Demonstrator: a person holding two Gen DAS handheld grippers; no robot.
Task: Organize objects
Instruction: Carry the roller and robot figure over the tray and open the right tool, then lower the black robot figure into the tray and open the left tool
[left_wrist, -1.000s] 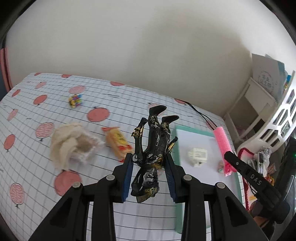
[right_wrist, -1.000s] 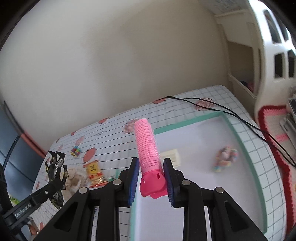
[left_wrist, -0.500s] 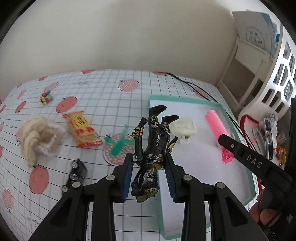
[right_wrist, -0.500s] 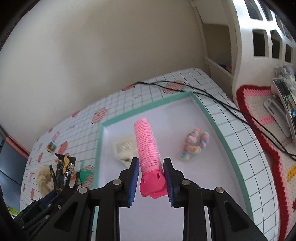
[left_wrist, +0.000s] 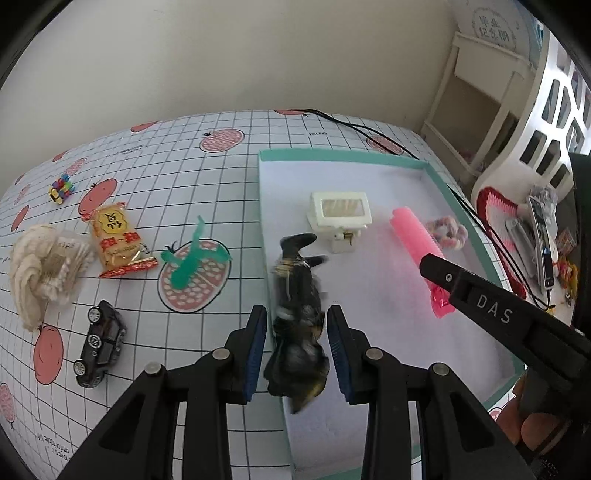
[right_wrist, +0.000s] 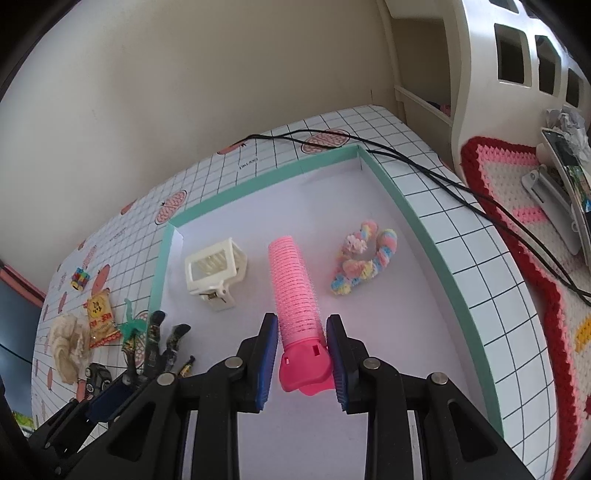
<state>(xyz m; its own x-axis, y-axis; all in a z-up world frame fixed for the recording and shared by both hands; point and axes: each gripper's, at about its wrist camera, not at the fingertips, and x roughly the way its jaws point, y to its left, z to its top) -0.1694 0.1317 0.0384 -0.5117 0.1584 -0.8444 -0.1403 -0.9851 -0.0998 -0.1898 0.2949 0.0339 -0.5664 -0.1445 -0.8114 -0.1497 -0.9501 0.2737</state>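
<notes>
Left wrist view: the left gripper (left_wrist: 296, 347) has its pads spread apart, with clear gaps on both sides of the blurred black-and-gold figure (left_wrist: 298, 310) between them. The figure is over the tray's (left_wrist: 343, 157) left rim; I cannot tell whether it touches the tray floor. Inside the tray are a white clip (left_wrist: 340, 216), a pink roller (left_wrist: 419, 254) and a pastel scrunchie (left_wrist: 446, 232). Left of the tray on the cloth: a green palm pick (left_wrist: 190, 256), a snack packet (left_wrist: 116, 238), a toy car (left_wrist: 99, 341), cotton swabs (left_wrist: 44, 267).

Right wrist view: the right gripper (right_wrist: 302, 363) is parted too, its pads standing just off the roller (right_wrist: 295, 295), which lies on the tray (right_wrist: 424, 218) floor between the clip (right_wrist: 216, 267) and scrunchie (right_wrist: 365, 256). The figure (right_wrist: 159, 350) shows at the tray's left edge.
</notes>
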